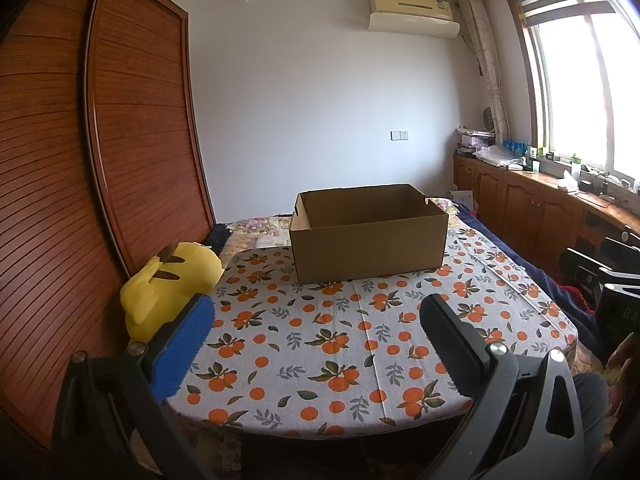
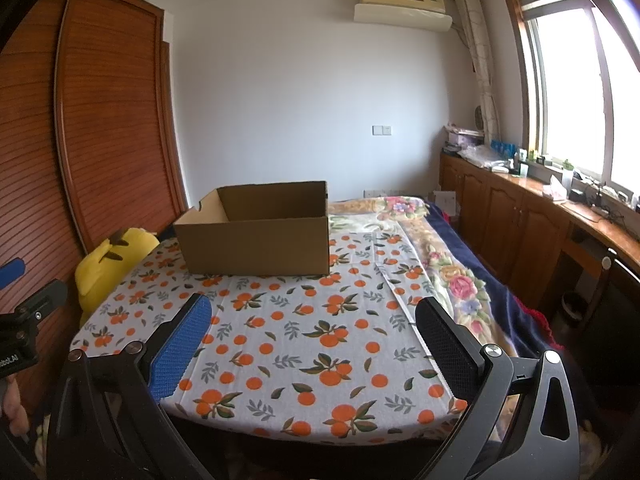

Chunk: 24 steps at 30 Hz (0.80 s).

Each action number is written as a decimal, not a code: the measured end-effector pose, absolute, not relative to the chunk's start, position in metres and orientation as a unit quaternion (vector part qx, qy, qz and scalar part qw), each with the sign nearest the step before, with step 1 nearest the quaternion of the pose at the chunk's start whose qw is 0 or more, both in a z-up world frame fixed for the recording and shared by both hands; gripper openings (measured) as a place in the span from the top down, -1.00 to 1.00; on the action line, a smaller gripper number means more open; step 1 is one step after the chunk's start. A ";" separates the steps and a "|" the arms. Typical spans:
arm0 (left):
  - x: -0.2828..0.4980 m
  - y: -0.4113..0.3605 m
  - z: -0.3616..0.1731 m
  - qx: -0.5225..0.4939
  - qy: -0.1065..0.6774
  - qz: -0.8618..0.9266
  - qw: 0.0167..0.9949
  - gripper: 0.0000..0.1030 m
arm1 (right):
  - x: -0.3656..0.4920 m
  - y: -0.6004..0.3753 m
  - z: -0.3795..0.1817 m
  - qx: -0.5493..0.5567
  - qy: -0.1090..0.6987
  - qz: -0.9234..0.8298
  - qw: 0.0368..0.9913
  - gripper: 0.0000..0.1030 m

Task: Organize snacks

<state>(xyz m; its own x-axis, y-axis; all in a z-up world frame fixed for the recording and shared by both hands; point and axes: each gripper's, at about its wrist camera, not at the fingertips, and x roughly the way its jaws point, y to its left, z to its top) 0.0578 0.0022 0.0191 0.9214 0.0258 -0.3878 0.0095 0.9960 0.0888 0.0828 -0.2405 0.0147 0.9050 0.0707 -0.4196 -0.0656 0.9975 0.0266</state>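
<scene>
An open brown cardboard box [image 1: 368, 246] [image 2: 256, 246] stands at the far side of the table with the orange-print cloth [image 1: 320, 344] [image 2: 288, 344]. What lies inside the box is hidden by its walls. No snacks show in either view. My left gripper [image 1: 316, 320] hovers open above the table's near edge, nothing between its blue and black pads. My right gripper [image 2: 312, 320] is open too, held to the right of the left one, near the same edge. Part of the right gripper [image 1: 612, 280] shows at the right border of the left wrist view.
A yellow plush toy [image 1: 168, 284] [image 2: 108, 264] sits wedged between the table's left side and the wooden wardrobe [image 1: 80, 160]. A bed with a floral blanket [image 2: 448, 264] lies behind and right of the table. Wooden cabinets [image 2: 520, 220] run under the window.
</scene>
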 end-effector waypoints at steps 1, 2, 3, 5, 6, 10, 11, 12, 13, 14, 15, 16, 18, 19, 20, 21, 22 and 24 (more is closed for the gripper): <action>0.058 0.002 0.019 0.044 0.198 0.005 0.979 -1.00 | 0.083 -0.241 0.015 0.006 0.215 0.035 0.976 -1.00; 0.058 0.003 0.020 0.044 0.198 0.006 0.979 -1.00 | 0.083 -0.241 0.015 0.007 0.215 0.036 0.976 -1.00; 0.058 0.004 0.020 0.044 0.198 0.005 0.979 -1.00 | 0.083 -0.241 0.015 0.006 0.215 0.035 0.976 -1.00; 0.058 0.004 0.020 0.044 0.197 0.006 0.979 -1.00 | 0.083 -0.241 0.015 0.006 0.215 0.035 0.976 -1.00; 0.058 0.005 0.021 0.044 0.197 0.006 0.979 -1.00 | 0.083 -0.241 0.015 0.006 0.215 0.035 0.976 -1.00; 0.059 0.006 0.023 0.045 0.196 0.008 0.979 -1.00 | 0.083 -0.241 0.015 0.005 0.215 0.035 0.976 -1.00; 0.059 0.007 0.023 0.045 0.196 0.008 0.979 -1.00 | 0.083 -0.241 0.015 0.006 0.215 0.035 0.976 -1.00; 0.060 0.008 0.024 0.045 0.196 0.009 0.979 -1.00 | 0.083 -0.241 0.015 0.006 0.214 0.035 0.976 -1.00; 0.059 0.007 0.024 0.045 0.196 0.009 0.979 -1.00 | 0.083 -0.241 0.015 0.006 0.215 0.036 0.976 -1.00; 0.060 0.008 0.024 0.045 0.196 0.009 0.979 -1.00 | 0.083 -0.241 0.015 0.006 0.215 0.035 0.976 -1.00; 0.060 0.008 0.024 0.045 0.196 0.009 0.980 -1.00 | 0.083 -0.241 0.015 0.006 0.215 0.035 0.976 -1.00; 0.060 0.008 0.024 0.045 0.196 0.009 0.980 -1.00 | 0.083 -0.241 0.015 0.006 0.215 0.035 0.976 -1.00; 0.060 0.009 0.024 0.045 0.196 0.011 0.980 -1.00 | 0.083 -0.241 0.015 0.006 0.215 0.035 0.976 -1.00; 0.061 0.009 0.024 0.045 0.196 0.011 0.979 -1.00 | 0.083 -0.241 0.015 0.006 0.215 0.035 0.976 -1.00; 0.061 0.010 0.024 0.045 0.197 0.012 0.979 -1.00 | 0.083 -0.241 0.014 0.006 0.214 0.036 0.976 -1.00; 0.061 0.009 0.023 0.045 0.197 0.012 0.979 -1.00 | 0.083 -0.241 0.014 0.006 0.215 0.035 0.976 -1.00; 0.061 0.010 0.022 0.044 0.197 0.013 0.979 -1.00 | 0.083 -0.241 0.014 0.007 0.215 0.035 0.976 -1.00; 0.061 0.010 0.022 0.044 0.197 0.013 0.979 -1.00 | 0.083 -0.242 0.015 0.007 0.215 0.035 0.976 -1.00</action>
